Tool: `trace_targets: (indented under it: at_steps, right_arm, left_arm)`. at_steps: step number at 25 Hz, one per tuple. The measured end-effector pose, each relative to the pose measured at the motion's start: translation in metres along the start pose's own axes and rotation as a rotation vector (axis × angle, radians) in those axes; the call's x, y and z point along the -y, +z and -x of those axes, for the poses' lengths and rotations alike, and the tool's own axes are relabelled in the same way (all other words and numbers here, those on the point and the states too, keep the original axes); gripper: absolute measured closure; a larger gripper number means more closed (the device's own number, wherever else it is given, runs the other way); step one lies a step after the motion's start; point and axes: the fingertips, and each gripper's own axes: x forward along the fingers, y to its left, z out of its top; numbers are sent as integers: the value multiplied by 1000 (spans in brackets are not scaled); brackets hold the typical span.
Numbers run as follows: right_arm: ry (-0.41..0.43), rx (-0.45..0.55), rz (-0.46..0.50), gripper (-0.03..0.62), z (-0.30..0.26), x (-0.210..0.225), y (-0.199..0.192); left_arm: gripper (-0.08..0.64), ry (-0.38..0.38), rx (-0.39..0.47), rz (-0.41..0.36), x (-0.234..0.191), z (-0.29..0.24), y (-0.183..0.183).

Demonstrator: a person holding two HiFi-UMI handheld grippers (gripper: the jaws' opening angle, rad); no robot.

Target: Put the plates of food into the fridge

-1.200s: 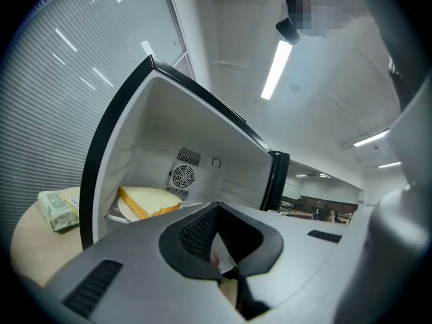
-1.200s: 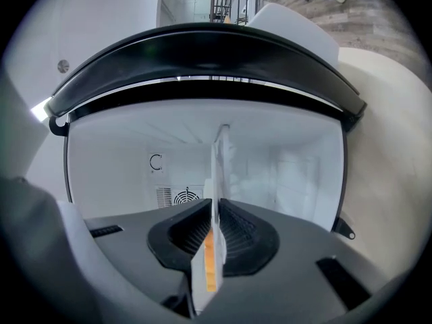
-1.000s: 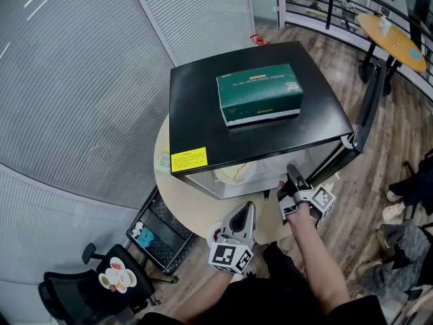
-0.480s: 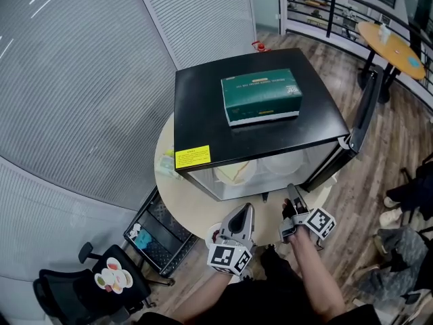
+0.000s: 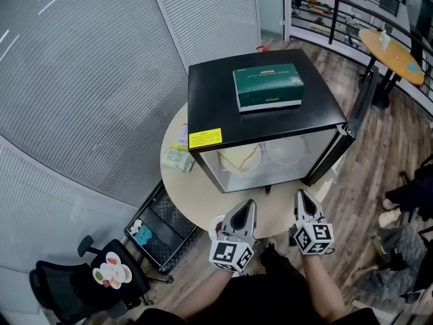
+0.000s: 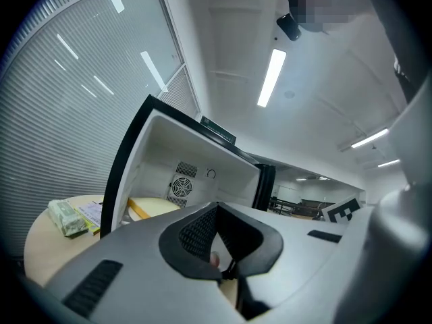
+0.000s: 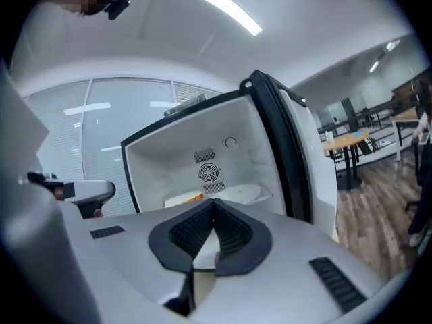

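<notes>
Now left tongs [image 5: 249, 203] rest pinched together, empty; right tongs [image 5: 300, 194] just closed on nothing.

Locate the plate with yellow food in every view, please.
Head view: plate with yellow food, left inside the fridge.
Left gripper view: that plate, lower left.
Right gripper view: that plate, centre, beside a white plate.
Shared landmark: open fridge door, on the fridge's right.

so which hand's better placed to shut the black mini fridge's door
Right, probably. The right gripper hangs nearer the open black fridge door, which swings out on that side; its jaws have just closed on nothing. The left gripper sits across the opening, farther off.
</notes>
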Motion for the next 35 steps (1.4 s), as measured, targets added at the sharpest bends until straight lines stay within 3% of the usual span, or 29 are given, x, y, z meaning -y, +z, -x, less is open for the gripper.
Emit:
trace_targets:
  at_steps: [9, 19, 26, 32, 35]
  right_arm:
    - [-28, 53, 82, 584, 52, -28, -4]
    - [-41, 59, 72, 584, 83, -43, -16]
    - [-40, 58, 69, 584, 104, -66, -29]
    - [-5, 13, 22, 584, 109, -91, -63]
    - [-6, -54, -39, 584, 102, -97, -98]
  left_arm:
    - [555, -14, 15, -4, 14, 46, 0]
    - [555, -16, 0, -14, 17, 68, -9]
    - [555, 32, 33, -2, 3, 106, -7]
    - [555, 80, 26, -14, -23, 154, -6]
    - [555, 121, 23, -11, -41, 176, -8]
